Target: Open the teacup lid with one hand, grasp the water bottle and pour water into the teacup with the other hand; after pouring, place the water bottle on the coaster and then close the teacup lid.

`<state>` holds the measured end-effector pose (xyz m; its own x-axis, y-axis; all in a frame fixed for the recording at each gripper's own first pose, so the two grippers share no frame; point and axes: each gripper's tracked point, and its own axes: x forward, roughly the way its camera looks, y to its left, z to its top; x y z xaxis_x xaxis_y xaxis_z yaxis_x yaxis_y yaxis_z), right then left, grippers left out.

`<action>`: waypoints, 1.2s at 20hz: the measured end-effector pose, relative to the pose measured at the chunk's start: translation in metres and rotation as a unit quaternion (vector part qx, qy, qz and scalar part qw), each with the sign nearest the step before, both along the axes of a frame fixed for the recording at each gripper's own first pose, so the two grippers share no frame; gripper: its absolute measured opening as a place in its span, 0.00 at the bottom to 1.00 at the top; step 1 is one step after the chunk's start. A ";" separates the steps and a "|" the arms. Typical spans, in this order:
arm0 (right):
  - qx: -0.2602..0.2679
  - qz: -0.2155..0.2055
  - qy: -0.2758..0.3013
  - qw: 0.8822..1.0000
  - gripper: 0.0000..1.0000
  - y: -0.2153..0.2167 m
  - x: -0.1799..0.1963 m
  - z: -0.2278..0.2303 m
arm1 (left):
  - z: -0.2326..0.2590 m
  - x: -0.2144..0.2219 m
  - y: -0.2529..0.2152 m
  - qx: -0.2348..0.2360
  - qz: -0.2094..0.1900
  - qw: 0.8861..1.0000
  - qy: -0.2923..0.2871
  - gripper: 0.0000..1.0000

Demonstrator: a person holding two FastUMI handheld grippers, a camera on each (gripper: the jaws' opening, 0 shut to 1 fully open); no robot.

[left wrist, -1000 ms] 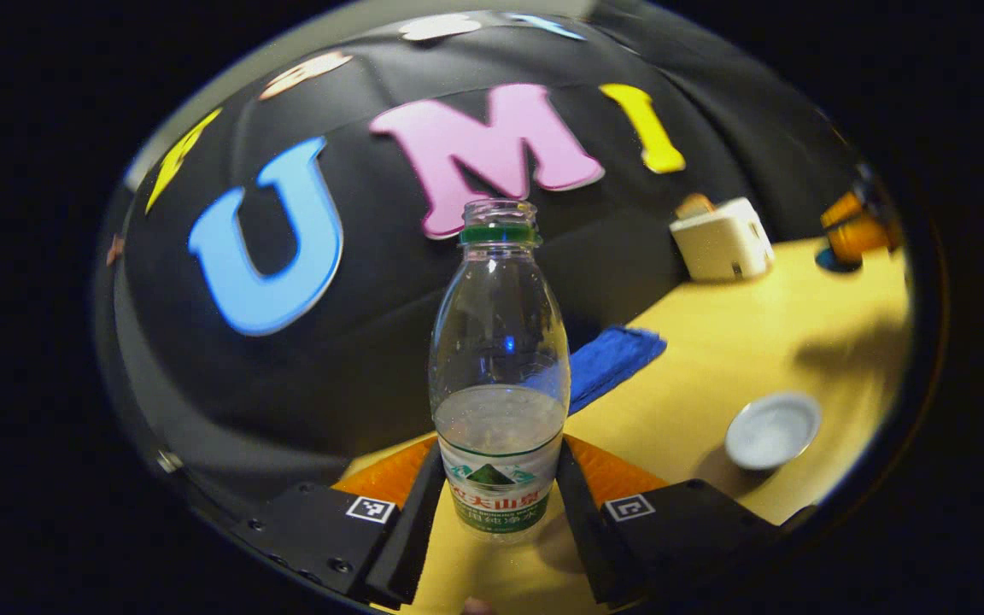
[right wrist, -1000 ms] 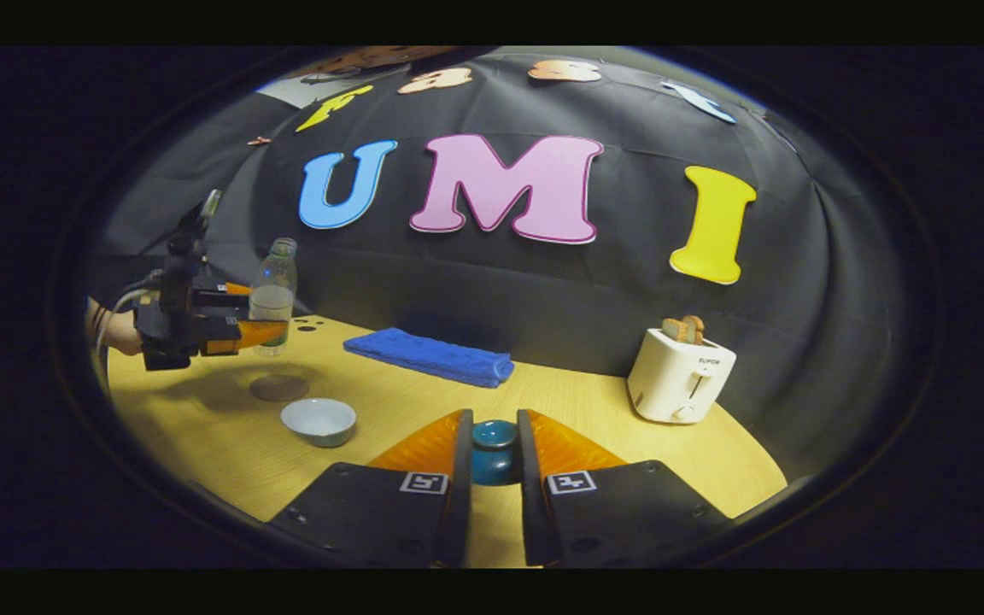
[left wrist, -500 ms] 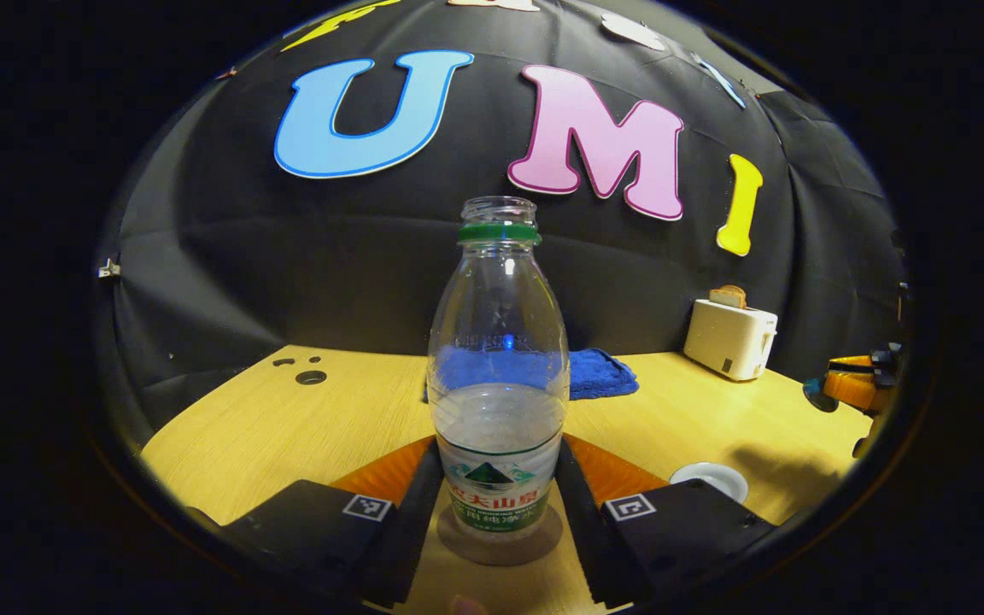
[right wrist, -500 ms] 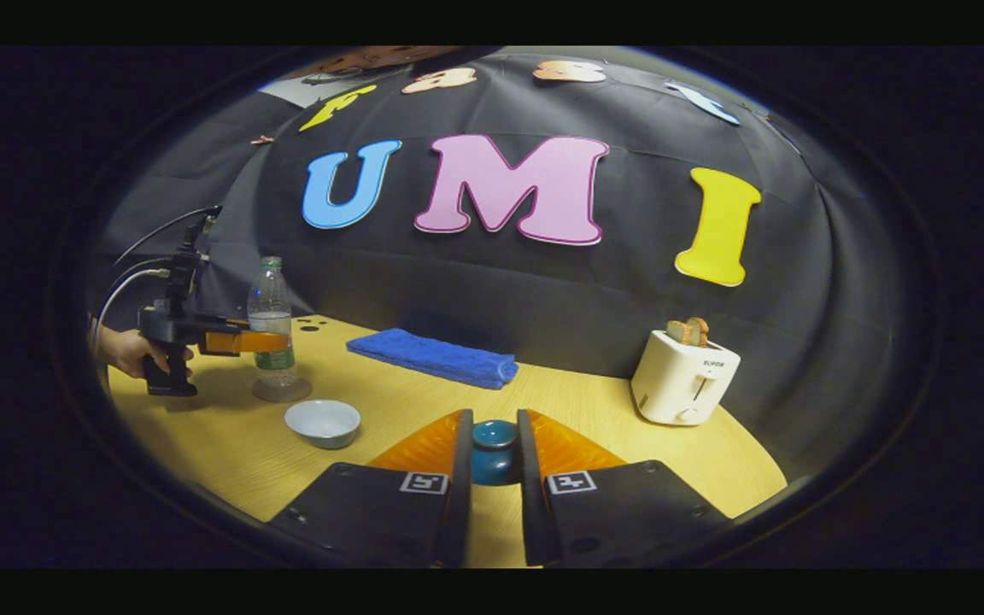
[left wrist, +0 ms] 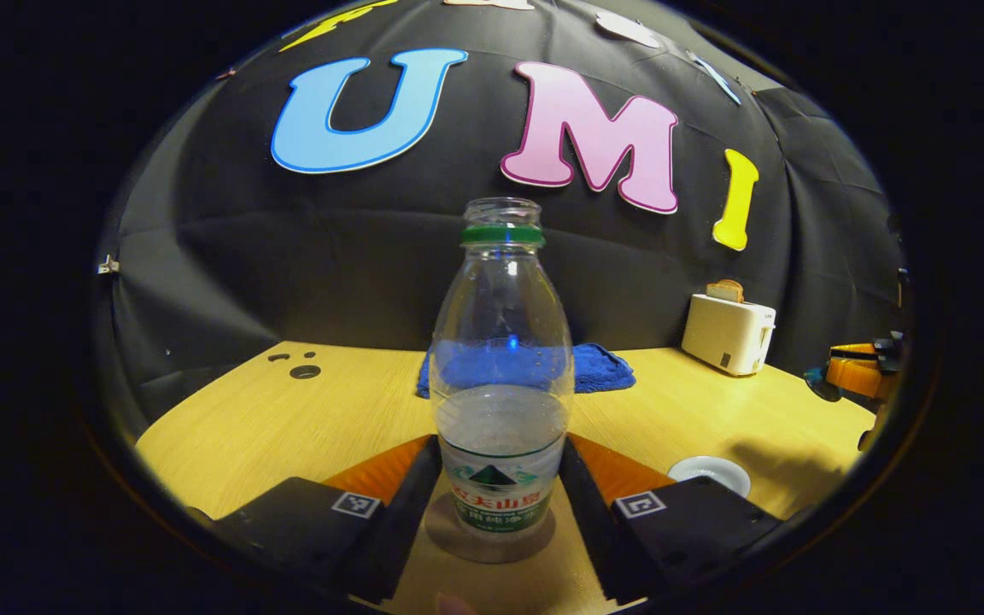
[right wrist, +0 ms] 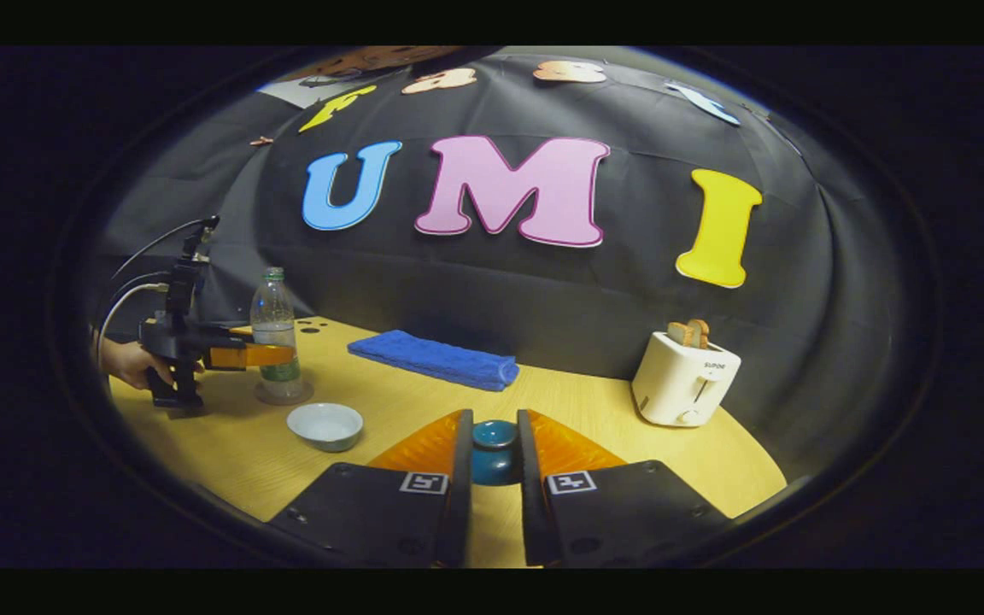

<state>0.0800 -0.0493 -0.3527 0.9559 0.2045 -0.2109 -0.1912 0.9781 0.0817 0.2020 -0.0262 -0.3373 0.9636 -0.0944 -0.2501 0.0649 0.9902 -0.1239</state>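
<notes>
A clear water bottle (left wrist: 500, 376), uncapped and part full, stands upright on a round brown coaster (left wrist: 458, 542). My left gripper (left wrist: 500, 444) is shut on its labelled lower half, one finger on each side. In the right gripper view the same bottle (right wrist: 274, 329) and coaster (right wrist: 263, 395) are at far left, with the left gripper (right wrist: 274, 354) and a hand (right wrist: 129, 363) behind it. The white teacup (right wrist: 325, 424) sits open on the table near the coaster, and shows low right in the left gripper view (left wrist: 710, 472). My right gripper (right wrist: 493, 423) is shut on the teal lid (right wrist: 493, 457), held above the table.
A folded blue towel (right wrist: 432, 359) lies near the back wall. A white toaster (right wrist: 684, 380) with bread in it stands at the right. The yellow wooden table (right wrist: 594, 410) has small holes (left wrist: 304, 371) at its far left corner.
The left gripper swung level and lowered the bottle onto the coaster. The right gripper has held still with the lid.
</notes>
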 end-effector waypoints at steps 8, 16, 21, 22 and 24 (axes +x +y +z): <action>0.028 0.025 -0.002 0.999 0.27 0.037 0.004 0.007 | -0.011 -0.045 -0.002 -0.002 -0.016 1.000 0.024 0.95; 0.093 0.073 0.015 0.993 0.28 0.118 0.012 0.004 | -0.004 -0.100 0.018 0.040 0.040 0.997 0.045 0.95; 0.105 0.093 0.025 0.990 0.22 0.158 0.018 -0.002 | 0.008 -0.124 0.011 0.028 0.057 0.997 0.039 0.95; 0.104 0.096 0.028 0.990 0.27 0.163 0.019 -0.006 | 0.011 -0.126 0.010 0.029 0.059 0.997 0.035 0.95; 0.102 0.102 0.036 0.989 0.22 0.171 0.020 -0.013 | 0.012 -0.131 0.008 0.037 0.057 0.997 0.034 0.95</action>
